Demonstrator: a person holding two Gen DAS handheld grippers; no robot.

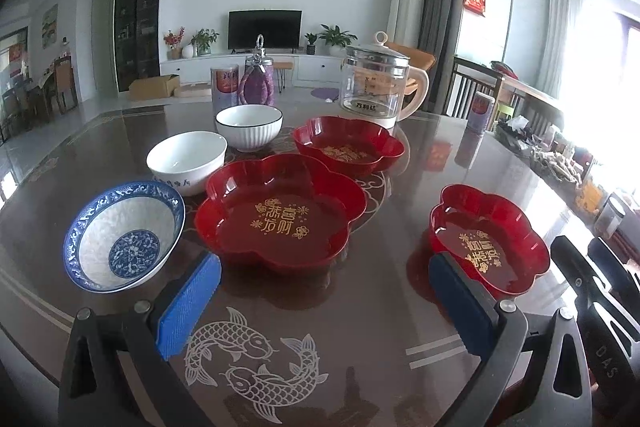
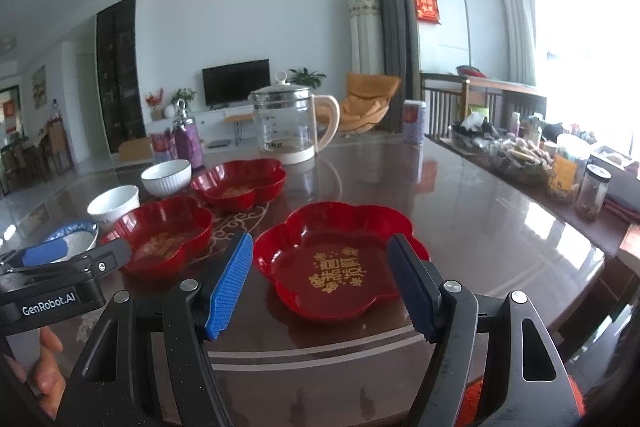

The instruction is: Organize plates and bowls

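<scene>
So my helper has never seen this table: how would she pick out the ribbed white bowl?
Start at the glass kettle at the table's far side, then look left to the purple jar. The ribbed white bowl sits just in front of it. Unlike the smooth white bowl nearer the camera, it has fluted sides and a thin dark rim line.

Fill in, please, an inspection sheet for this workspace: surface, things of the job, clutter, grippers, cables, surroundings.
Surface: glossy dark table with a fish inlay, reflective.
Job's things: three red flower-shaped plates, all apart; blue patterned bowl; plain white bowl; ribbed white bowl. All empty and upright.
Clutter: glass kettle, purple bottle, two canisters, jars and packets along the right edge.
Grippers: left gripper and right gripper, jaws open, holding nothing.
Cables: nothing seen.
Surroundings: living room, television, plants, orange chair, bright window.
</scene>
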